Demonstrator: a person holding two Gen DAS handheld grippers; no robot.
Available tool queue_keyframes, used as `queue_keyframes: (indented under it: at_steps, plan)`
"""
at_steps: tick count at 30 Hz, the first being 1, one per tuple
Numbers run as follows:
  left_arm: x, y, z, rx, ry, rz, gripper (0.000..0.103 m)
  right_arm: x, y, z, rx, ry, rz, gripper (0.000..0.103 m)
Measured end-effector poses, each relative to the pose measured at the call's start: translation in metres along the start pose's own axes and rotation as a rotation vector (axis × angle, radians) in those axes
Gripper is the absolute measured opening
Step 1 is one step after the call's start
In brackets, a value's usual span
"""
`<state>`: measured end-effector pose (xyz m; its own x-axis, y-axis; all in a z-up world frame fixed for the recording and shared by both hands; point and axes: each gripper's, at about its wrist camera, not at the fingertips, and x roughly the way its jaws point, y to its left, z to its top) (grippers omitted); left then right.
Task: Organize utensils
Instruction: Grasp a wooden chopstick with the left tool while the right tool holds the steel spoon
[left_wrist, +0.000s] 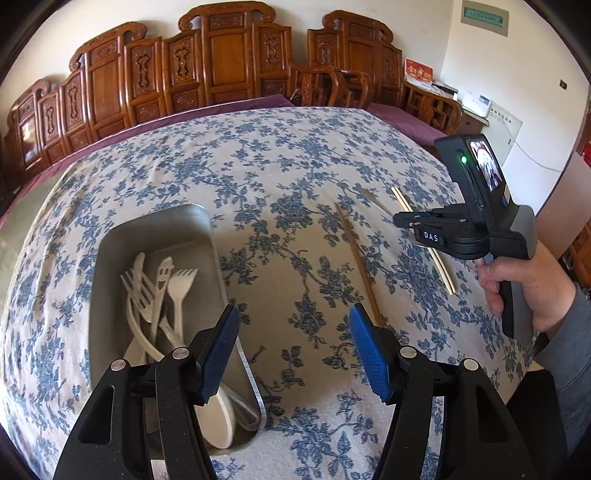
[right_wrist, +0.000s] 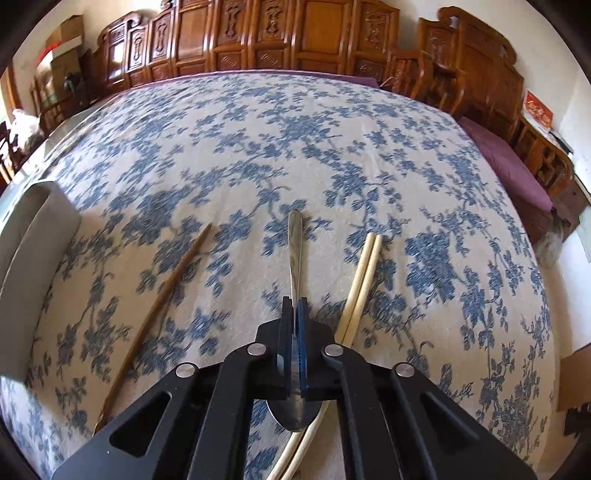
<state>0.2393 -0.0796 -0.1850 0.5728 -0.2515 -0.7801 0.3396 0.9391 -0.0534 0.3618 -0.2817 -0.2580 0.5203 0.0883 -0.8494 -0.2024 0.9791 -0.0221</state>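
Left wrist view: the left tongs (left_wrist: 293, 349) stand wide apart with nothing between them, their blue pads (left_wrist: 370, 360) pimpled like rubber, the black arms matte and speckled. They hang above a desk spread with a cream woven cloth printed with blue flower sprays (left_wrist: 280, 155). Under their left finger lies a shallow rounded-corner tray of dull grey metal (left_wrist: 155, 229); in it sit pale cream plastic forks (left_wrist: 179, 291), one piece with a cut-out smiling face (left_wrist: 164, 273), and a broad pale spoon bowl (left_wrist: 221, 417), all heaped loosely and crossing one another. To the right of the tray, a single slim brown wooden chopstick (left_wrist: 356, 254) lies on the cloth, and beyond it a pair of pale bamboo chopsticks (left_wrist: 443, 269) lies side by side. The right hand (left_wrist: 517, 284) grips the black handle of the other tool over that pair.

Right wrist view: the right tongs (right_wrist: 293, 306) are pressed together on a polished steel spoon (right_wrist: 294, 236), pinching its narrow handle edge-on; the handle tapers forward, and the rounded shiny bowl shows beneath the fingers. The pale pair lies just to its right and the brown stick well to its left. Carved reddish wooden seating (right_wrist: 288, 33) lines the wall behind.
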Motion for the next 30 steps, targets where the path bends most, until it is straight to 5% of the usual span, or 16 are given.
queue_keyframes:
  at_steps: [15, 30]
  plan:
    - [0.009, -0.042, 0.005, 0.051, 0.033, -0.017, 0.058, -0.038, -0.018, -0.02, 0.044, -0.074, 0.089, 0.003]
    - [0.078, -0.071, 0.02, 0.092, 0.132, -0.024, 0.021, -0.039, -0.029, -0.024, 0.064, -0.081, 0.1, 0.003]
